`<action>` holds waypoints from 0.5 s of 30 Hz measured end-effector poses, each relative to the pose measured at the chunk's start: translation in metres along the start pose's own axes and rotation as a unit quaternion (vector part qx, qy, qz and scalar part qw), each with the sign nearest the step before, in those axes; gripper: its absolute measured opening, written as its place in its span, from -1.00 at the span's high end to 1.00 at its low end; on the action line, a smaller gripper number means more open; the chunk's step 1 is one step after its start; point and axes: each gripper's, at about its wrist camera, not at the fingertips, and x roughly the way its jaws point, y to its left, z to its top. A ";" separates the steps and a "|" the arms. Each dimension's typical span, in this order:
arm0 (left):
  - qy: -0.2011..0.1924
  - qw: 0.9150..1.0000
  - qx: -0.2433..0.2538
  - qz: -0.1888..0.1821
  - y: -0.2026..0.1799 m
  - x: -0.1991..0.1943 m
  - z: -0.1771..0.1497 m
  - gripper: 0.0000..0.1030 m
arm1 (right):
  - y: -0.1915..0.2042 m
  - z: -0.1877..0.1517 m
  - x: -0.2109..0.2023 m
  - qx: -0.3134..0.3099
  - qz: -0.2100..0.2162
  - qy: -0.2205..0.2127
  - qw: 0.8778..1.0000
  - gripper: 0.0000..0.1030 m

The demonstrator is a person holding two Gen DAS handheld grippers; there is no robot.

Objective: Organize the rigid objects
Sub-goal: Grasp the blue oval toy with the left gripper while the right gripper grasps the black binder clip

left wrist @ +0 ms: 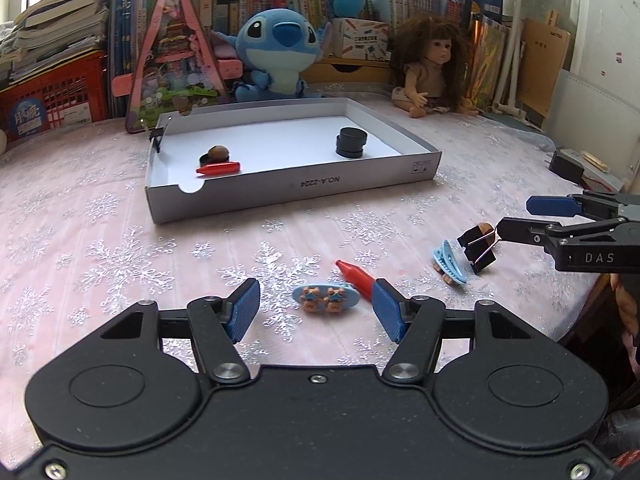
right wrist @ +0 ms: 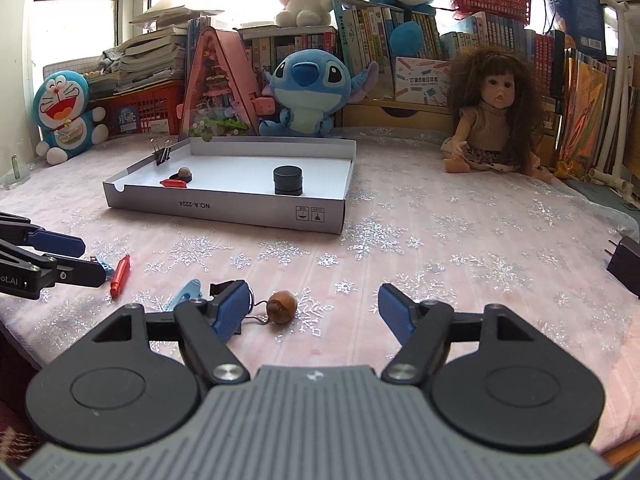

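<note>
In the left wrist view, my left gripper (left wrist: pixel 316 304) stands open low over the table. A blue oval hair clip with small bears (left wrist: pixel 324 299) lies between its pads, untouched. A red crayon-shaped piece (left wrist: pixel 356 278) lies just past it, by the right pad. In the right wrist view, my right gripper (right wrist: pixel 312 308) is open around a brown nut (right wrist: pixel 282 306) lying on the cloth. A black binder clip (right wrist: pixel 218 289) sits partly hidden behind its left finger, with a blue claw clip (right wrist: pixel 186 292) beside it. The grey cardboard tray (left wrist: pixel 296 190) holds a black puck stack (left wrist: pixel 351 142), a nut (left wrist: pixel 218 153) and a red piece (left wrist: pixel 218 169).
A binder clip (left wrist: pixel 157 136) grips the tray's far left corner. Behind the tray stand a blue plush toy (left wrist: pixel 280 52), a doll (left wrist: pixel 432 72), a pink triangular model (left wrist: pixel 176 64) and shelves of books. A black power adapter (right wrist: pixel 626 266) lies at the right table edge.
</note>
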 end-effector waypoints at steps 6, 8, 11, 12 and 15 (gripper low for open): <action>0.007 1.000 -0.005 -0.006 -0.001 0.005 -0.002 0.02 | -0.001 -0.002 0.000 0.001 0.001 0.003 1.000 -0.58; 0.010 1.000 -0.009 -0.007 0.000 0.007 -0.003 0.07 | 0.001 -0.002 0.000 -0.002 0.005 0.005 1.000 -0.58; 0.010 1.000 -0.015 -0.006 0.002 0.009 -0.002 0.19 | 0.006 -0.004 0.001 -0.008 0.012 0.009 1.000 -0.58; 0.010 1.000 -0.016 -0.005 0.003 0.009 -0.002 0.21 | 0.008 -0.005 0.002 -0.010 0.015 0.010 1.000 -0.58; 0.009 1.000 -0.017 -0.004 0.003 0.009 -0.002 0.23 | 0.013 -0.005 0.002 -0.014 0.030 0.009 0.999 -0.58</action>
